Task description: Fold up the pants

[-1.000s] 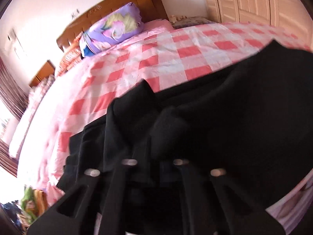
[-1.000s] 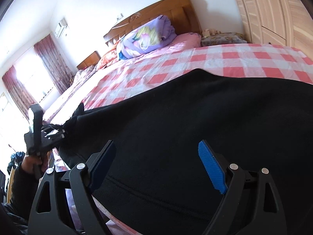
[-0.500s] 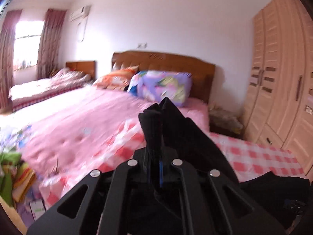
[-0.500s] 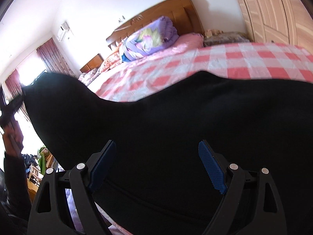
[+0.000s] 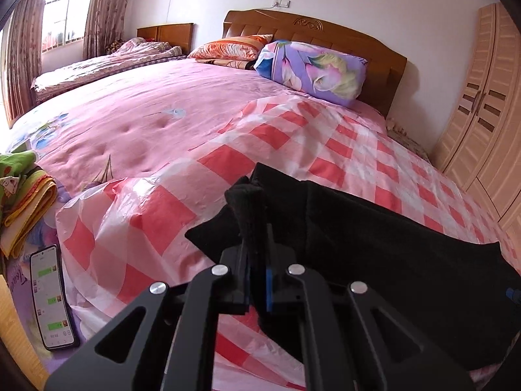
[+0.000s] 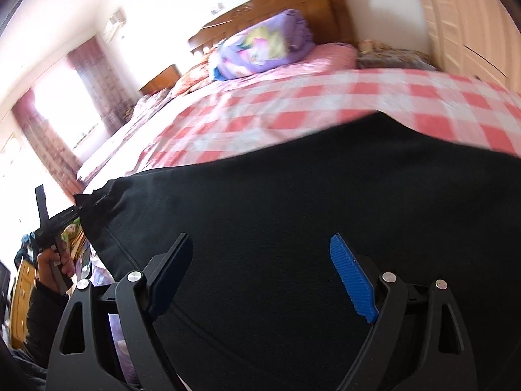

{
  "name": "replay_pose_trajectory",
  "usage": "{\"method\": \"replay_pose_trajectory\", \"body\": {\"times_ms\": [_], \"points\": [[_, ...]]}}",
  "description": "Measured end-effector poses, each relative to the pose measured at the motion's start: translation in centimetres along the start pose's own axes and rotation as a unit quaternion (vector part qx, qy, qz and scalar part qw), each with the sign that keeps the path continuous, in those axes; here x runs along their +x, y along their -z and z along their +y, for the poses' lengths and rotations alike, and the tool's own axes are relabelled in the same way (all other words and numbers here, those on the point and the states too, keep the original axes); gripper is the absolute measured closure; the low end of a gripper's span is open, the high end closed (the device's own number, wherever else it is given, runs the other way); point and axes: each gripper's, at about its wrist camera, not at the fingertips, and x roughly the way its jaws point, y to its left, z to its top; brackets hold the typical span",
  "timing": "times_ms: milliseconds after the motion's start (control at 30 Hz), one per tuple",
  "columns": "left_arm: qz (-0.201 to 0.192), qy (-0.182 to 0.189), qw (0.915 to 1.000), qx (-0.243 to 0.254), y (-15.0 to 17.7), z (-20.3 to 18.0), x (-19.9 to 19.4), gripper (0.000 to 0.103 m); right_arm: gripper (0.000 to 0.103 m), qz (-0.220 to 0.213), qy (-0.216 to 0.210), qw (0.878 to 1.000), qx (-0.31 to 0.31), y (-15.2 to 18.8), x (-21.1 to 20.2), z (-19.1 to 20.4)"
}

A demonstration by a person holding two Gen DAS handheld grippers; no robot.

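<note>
Lower centre of the left wrist view: left gripper (image 5: 257, 280) pinches a bunched end of black pants (image 5: 374, 238) lying on the checked sheet (image 5: 162, 215). Right gripper (image 6: 260, 280) spread wide over the pants, lower centre, gripping nothing.

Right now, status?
Left tongs shut on pants edge. Right tongs open over pants, nothing gripped. Phone at bed edge, clear of the fold.

The pants (image 5: 374, 228) are matt black cloth, softly napped. The checked sheet (image 5: 156, 215) looks thin, crinkly and faintly glossy. The quilt (image 5: 136, 114) has a satin sheen. The headboard (image 5: 325, 32) is varnished wood. Each tool (image 6: 260, 277) is matt black plastic with bright metal rivets and ribbed blue pads (image 6: 351, 277). The phone (image 5: 50, 296) screen is glossy.
</note>
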Motion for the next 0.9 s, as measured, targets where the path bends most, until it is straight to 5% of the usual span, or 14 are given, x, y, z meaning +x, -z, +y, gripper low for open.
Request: {"method": "replay_pose_trajectory", "body": {"times_ms": [67, 100, 167, 200, 367, 400, 467, 567, 633, 900], "points": [[0.012, -0.008, 0.9999, 0.008, 0.1, -0.2, 0.2, 0.086, 0.019, 0.007, -0.006, 0.999, -0.038, -1.6, 1.7, 1.6], [0.017, -0.010, 0.9998, 0.006, 0.2, -0.2, 0.3, 0.065, 0.019, 0.013, -0.009, 0.998, -0.059, -2.4, 2.7, 2.5], [0.015, -0.017, 0.9997, -0.005, 0.5, 0.2, 0.2, 0.041, 0.019, 0.025, -0.023, 0.994, -0.109, -4.4, 5.1, 4.3], [0.011, -0.009, 0.9998, -0.012, 0.6, 0.4, 0.0, 0.039, 0.022, 0.031, -0.030, 0.990, -0.135, -5.1, 6.2, 5.2], [0.016, 0.010, 0.9990, -0.040, 0.3, 1.1, 0.4, 0.040, 0.041, 0.084, -0.063, 0.965, -0.241, -8.0, 11.8, 9.1], [0.015, 0.008, 0.9991, -0.039, 0.2, 1.1, 0.6, 0.045, 0.048, 0.092, -0.075, 0.961, -0.250, -8.5, 12.9, 9.6], [0.014, -0.005, 0.9992, -0.037, 0.1, 0.8, 0.7, 0.080, 0.053, 0.101, -0.079, 0.955, -0.266, -8.6, 14.2, 10.5], [0.004, -0.007, 0.9993, -0.036, -0.1, 0.6, 0.5, 0.094, 0.058, 0.114, -0.074, 0.947, -0.291, -8.7, 16.0, 11.4], [0.002, -0.008, 0.9995, -0.031, -0.1, 0.5, 0.4, 0.095, 0.072, 0.129, -0.064, 0.941, -0.306, -8.6, 17.2, 11.8], [0.005, -0.007, 0.9995, -0.029, 0.6, 1.2, 0.8, 0.096, 0.070, 0.129, -0.047, 0.926, -0.351, -7.7, 18.2, 12.9]]}}
